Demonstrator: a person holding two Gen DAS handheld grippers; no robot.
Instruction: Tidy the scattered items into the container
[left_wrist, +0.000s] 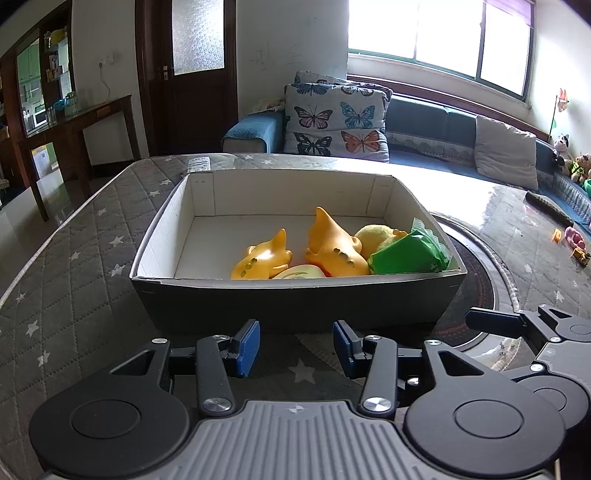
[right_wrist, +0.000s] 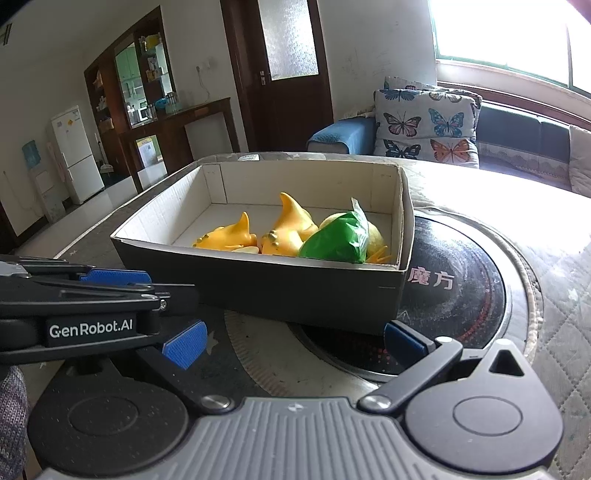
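Observation:
A black cardboard box (left_wrist: 295, 299) with a white inside stands on the quilted table. It holds two orange toy dinosaurs (left_wrist: 264, 258) (left_wrist: 332, 247), a yellow plush toy (left_wrist: 376, 236), a green packet (left_wrist: 410, 254) and a pale round item (left_wrist: 299, 273). The same box (right_wrist: 258, 284) with dinosaurs (right_wrist: 229, 236) and green packet (right_wrist: 336, 240) shows in the right wrist view. My left gripper (left_wrist: 296, 347) is open and empty just in front of the box. My right gripper (right_wrist: 291, 339) is open and empty, to the right of the left gripper (right_wrist: 110, 291).
The box partly sits on a round black cooktop (right_wrist: 461, 291) set into the table. A white remote (left_wrist: 199, 164) lies behind the box. Small toys (left_wrist: 574, 240) lie at the table's far right. A sofa with butterfly cushions (left_wrist: 336, 122) stands behind.

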